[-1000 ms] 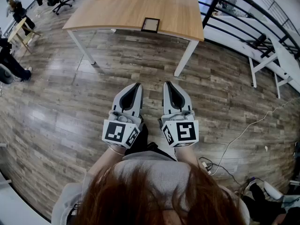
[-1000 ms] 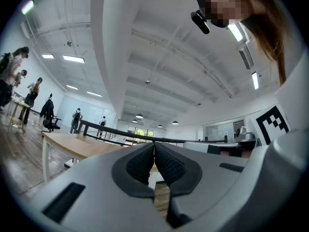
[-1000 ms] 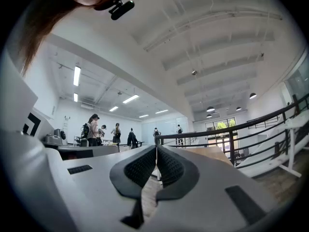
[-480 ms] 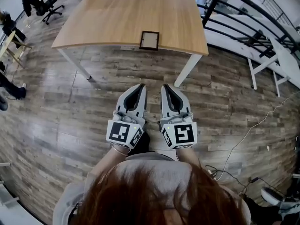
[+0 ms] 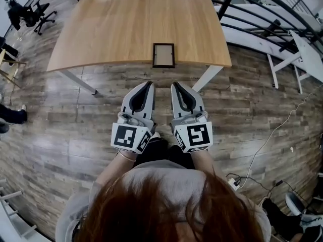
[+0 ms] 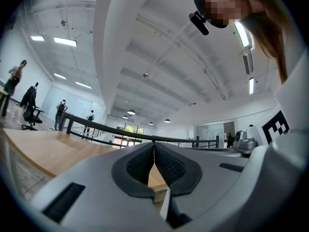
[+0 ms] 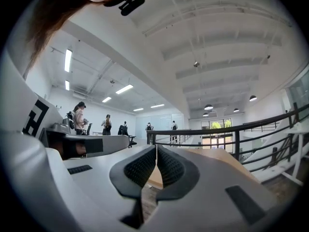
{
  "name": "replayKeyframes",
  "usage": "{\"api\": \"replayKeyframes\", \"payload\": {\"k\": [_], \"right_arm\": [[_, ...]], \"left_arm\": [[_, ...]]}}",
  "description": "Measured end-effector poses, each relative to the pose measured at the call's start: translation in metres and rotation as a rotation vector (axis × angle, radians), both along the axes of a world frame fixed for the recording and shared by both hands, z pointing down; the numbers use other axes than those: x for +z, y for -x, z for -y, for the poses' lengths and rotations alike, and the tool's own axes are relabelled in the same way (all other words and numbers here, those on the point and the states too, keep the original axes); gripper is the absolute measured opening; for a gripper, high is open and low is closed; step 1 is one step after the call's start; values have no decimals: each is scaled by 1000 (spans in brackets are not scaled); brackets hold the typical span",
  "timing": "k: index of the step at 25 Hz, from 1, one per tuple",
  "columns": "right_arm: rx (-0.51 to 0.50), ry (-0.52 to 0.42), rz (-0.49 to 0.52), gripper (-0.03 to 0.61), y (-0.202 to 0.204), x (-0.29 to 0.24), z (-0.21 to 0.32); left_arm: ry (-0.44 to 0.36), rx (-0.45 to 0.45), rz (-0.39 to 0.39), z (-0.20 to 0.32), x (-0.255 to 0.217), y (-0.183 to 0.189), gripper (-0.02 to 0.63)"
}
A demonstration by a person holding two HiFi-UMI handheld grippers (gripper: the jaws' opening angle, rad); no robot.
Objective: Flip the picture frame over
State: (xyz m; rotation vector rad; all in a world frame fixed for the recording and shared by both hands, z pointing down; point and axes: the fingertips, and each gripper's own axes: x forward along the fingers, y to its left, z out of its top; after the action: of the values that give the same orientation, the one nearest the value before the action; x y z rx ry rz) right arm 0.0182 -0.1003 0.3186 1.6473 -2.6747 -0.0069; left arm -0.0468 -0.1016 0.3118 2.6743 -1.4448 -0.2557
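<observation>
**A:** Frame (image 5: pixel 164 55): where is it?
**B:** Flat at the near edge of the table (image 5: pixel 116 29), which is much closer than a second ago.
**A:** And the jaws?
**B:** Left gripper (image 5: pixel 147 86) and right gripper (image 5: pixel 175 86) are both pressed together and empty, side by side just short of the table.
</observation>
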Motion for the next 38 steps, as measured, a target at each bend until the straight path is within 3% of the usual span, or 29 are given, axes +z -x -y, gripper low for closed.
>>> {"api": "replayKeyframes", "payload": {"k": [12, 14, 17, 19, 21, 30, 34, 38], "right_arm": [[-115, 161, -303, 18, 8, 83, 62], [-98, 157, -452, 20, 5, 106, 81], [-95, 86, -784, 134, 5, 144, 110], [-130, 38, -977, 150, 13, 172, 127], [-163, 16, -1099, 156, 22, 199, 142], [-163, 22, -1358, 156, 33, 257, 186], [-140, -14, -1414, 156, 39, 264, 196], [-96, -20, -1408, 155, 40, 262, 208]], "left_arm": [[92, -52, -39, 32, 29, 3, 9], [108, -73, -45, 32, 39, 10, 9], [139, -111, -55, 29, 55, 22, 8], [162, -138, -58, 27, 66, 32, 9], [180, -165, -62, 25, 75, 43, 8], [225, -243, -55, 14, 96, 78, 9], [233, -236, -51, 13, 98, 81, 8], [245, -219, -49, 16, 102, 81, 9]]}}
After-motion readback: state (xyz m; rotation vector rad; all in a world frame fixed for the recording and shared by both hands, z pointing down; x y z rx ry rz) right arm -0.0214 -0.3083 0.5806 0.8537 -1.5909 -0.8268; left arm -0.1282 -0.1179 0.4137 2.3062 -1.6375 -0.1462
